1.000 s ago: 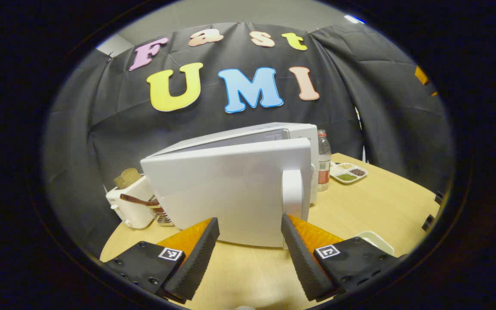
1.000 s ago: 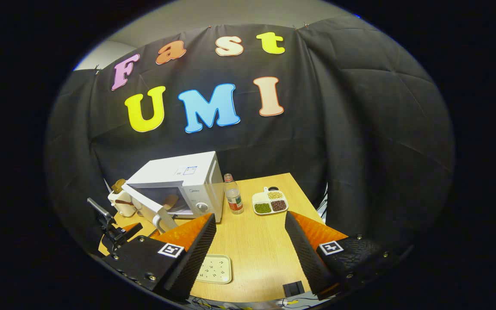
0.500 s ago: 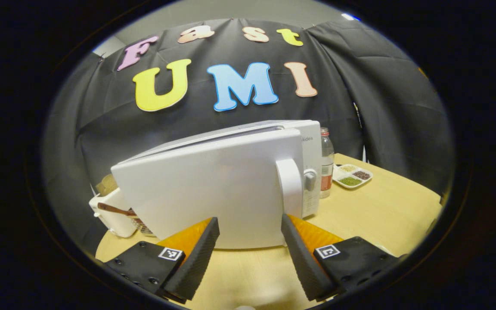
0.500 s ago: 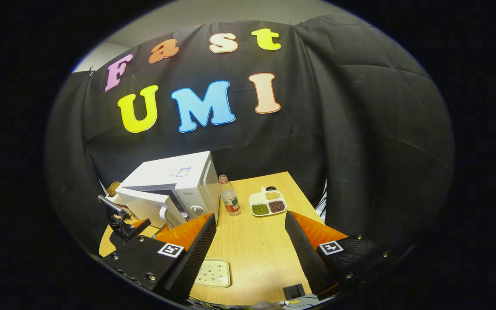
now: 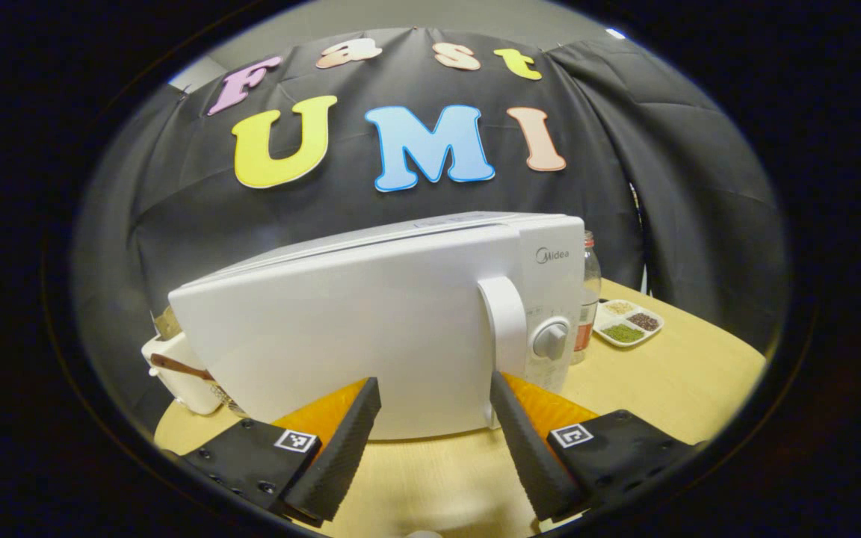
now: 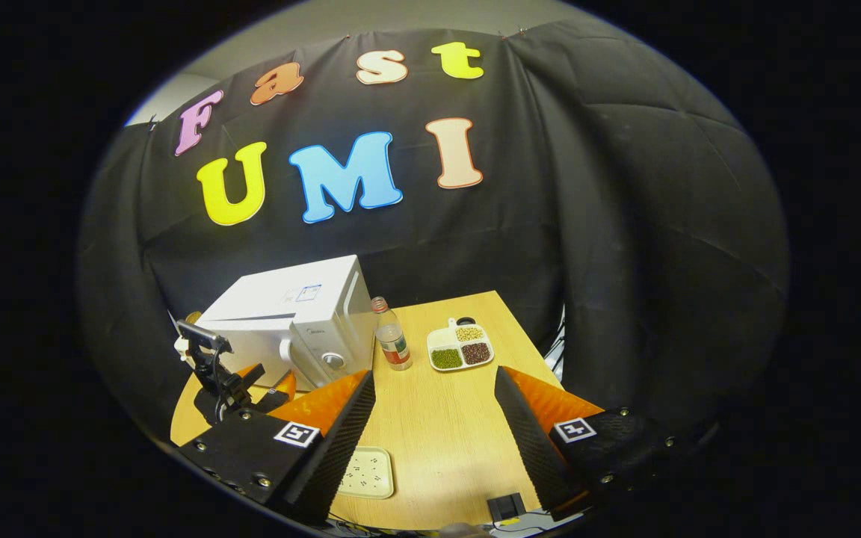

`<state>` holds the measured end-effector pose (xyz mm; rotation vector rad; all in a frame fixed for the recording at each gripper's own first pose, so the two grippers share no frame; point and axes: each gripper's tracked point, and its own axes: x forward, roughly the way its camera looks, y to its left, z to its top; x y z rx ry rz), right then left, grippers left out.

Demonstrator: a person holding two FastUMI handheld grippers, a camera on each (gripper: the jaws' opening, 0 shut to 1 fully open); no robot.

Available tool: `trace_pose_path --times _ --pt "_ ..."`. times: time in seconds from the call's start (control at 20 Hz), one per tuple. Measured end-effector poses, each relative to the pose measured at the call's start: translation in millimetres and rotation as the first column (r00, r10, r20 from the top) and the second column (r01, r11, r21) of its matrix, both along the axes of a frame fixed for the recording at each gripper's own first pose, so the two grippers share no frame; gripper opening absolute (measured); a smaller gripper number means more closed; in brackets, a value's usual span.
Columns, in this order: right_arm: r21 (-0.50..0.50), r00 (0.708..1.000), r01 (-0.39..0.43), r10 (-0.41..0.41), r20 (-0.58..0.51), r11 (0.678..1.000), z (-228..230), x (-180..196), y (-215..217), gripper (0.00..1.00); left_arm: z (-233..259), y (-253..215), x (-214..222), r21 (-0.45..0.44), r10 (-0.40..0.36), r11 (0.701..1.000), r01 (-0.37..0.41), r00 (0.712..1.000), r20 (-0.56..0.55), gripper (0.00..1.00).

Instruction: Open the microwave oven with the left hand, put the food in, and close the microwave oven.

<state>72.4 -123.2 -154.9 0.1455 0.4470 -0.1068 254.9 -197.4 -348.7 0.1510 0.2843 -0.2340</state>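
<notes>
Left gripper view shows the left gripper (image 5: 430, 426) with jaws wide apart and empty just before the nearly shut door (image 5: 341, 336) of the microwave (image 6: 303, 321), so I would push flat near the handle (image 5: 504, 321) until it latches.

The microwave door (image 5: 341, 336) covers the oven's inside, so any food in there is hidden; the toaster (image 5: 176, 370) behind it shows just a corner. The bottle (image 5: 587, 299) is half hidden by the microwave's side; the sectioned dish's (image 6: 460, 347) contents are too small to identify.
</notes>
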Motion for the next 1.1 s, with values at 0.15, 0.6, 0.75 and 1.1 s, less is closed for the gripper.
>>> trace_pose_path --times 0.15,0.6,0.75,1.1 --pt "0.007 1.000 0.009 -0.009 -0.002 1.000 -2.1 1.9 -3.3 0.98 -2.5 -3.6 0.6 -0.017 -0.002 1.000 0.002 1.000 -0.005 1.00" --pt "0.007 1.000 0.003 -0.003 -0.021 1.000 -8.6 0.8 -5.4 0.98 -1.3 -1.9 0.4 -0.046 0.022 0.999 -0.022 1.000 0.000 0.98" --pt "0.012 1.000 0.002 -0.002 -0.028 1.000 -11.4 -1.3 -4.1 0.98 -2.4 -5.1 1.4 -0.057 0.014 0.998 -0.014 1.000 0.001 0.94" --pt "0.025 0.998 -0.044 0.045 -0.036 0.999 -14.9 -6.1 9.5 0.98 -0.8 -8.1 5.0 -0.002 0.041 0.999 -0.041 0.999 0.009 1.00"
